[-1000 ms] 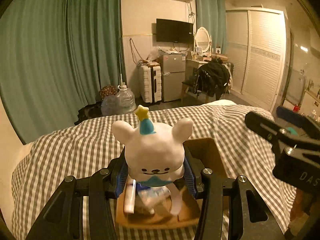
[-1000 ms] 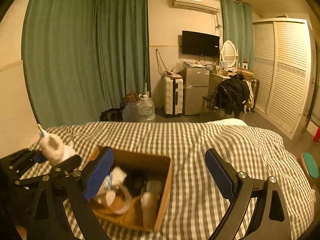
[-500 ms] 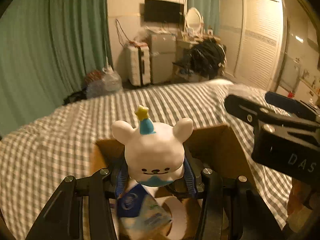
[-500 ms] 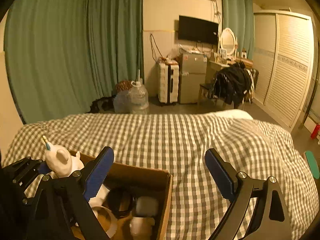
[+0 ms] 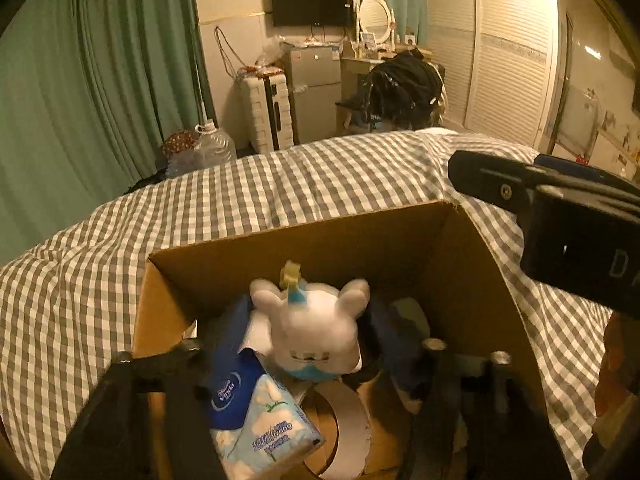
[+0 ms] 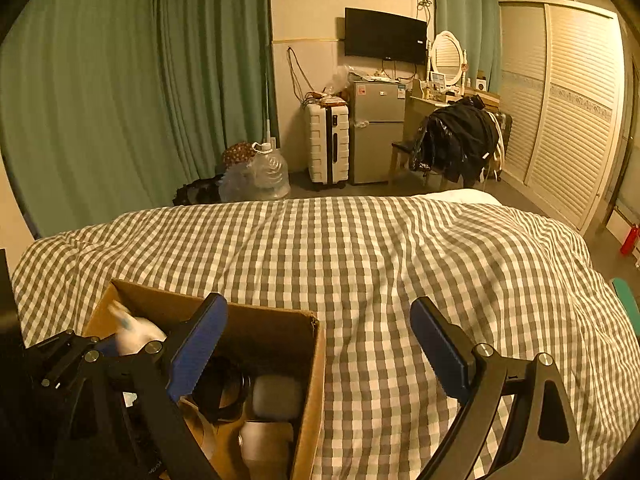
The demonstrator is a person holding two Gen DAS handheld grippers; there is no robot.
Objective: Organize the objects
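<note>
While a second ago the white bear toy (image 5: 316, 330) was clamped above the bed, it now sits down inside the cardboard box (image 5: 360, 236). Left gripper (image 5: 308, 336) jaws opening, pads off the bear, which is between them but released. Right gripper (image 6: 320, 344) wide open, empty, over the checked quilt (image 6: 360, 248). Bear looks stowed beside the tissue pack (image 5: 264, 420); withdrawal is likely next.
</note>
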